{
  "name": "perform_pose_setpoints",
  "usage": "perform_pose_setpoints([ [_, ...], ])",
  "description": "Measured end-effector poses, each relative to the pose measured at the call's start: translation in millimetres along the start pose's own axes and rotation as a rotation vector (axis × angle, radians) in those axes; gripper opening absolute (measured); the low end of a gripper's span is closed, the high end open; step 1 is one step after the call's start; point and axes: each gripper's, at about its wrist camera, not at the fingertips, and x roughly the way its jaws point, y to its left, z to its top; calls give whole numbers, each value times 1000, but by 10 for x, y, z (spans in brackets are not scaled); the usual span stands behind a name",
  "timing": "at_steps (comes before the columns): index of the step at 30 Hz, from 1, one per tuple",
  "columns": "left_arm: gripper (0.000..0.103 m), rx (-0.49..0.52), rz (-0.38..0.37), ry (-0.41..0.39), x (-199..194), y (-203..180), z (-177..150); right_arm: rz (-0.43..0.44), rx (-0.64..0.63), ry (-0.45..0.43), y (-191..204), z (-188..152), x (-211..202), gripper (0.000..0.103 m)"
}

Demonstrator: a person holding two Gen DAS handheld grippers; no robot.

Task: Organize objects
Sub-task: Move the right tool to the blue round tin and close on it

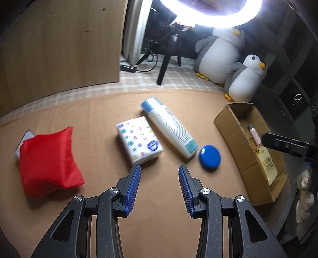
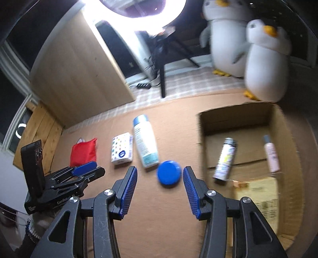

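Jaws on both grippers are parted with nothing between them. Left gripper (image 1: 159, 168) sits at the bottom middle of its view over bare tan tabletop (image 1: 159, 228); right gripper (image 2: 160, 170) is bottom middle of its own view.

Nearest thing in the right wrist view is the blue round lid (image 2: 168, 172), lying flat just past the fingertips and a bit right of centre, not gripped. In the left view it's right of centre, close to the lower end of the white bottle (image 1: 170, 128).

That bottle lies on its side, long axis running diagonally from lower right to upper left, pale blue cap at the far upper-left end. Tucked against its left side is a tissue pack (image 1: 139, 140), white with coloured dots. Further left, well apart, sits a red cloth pouch (image 1: 47, 160) on top of something flat and grey.

On the right of the frame is the open cardboard box (image 1: 224, 121). The right view shows a spray can (image 2: 225, 158) and a pink tube (image 2: 271, 154) lying in it, both pointing roughly away from the camera.

Far back: two plush penguins (image 1: 220, 51), a tripod and ring light (image 1: 210, 17), and a wooden panel (image 1: 59, 45) at upper left.
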Motion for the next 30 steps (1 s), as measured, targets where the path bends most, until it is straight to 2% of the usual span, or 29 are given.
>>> perform_pose_setpoints([
  [2,43,-12,-4,-1,-43,80,-41,5,5,30,72,45,161,44],
  [7,43,-28,-13,-5,-134,231,-107,10,52,97,152,149,543,35],
  [11,43,-38,-20,-10,-196,341,-136,-43,64,139,177,201,797,31],
  [23,43,-50,-38,-15,-238,536,-83,-246,99,153,76,256,1190,29],
  [30,43,-80,-24,-22,-97,668,123,-276,135,164,2,182,1233,27],
])
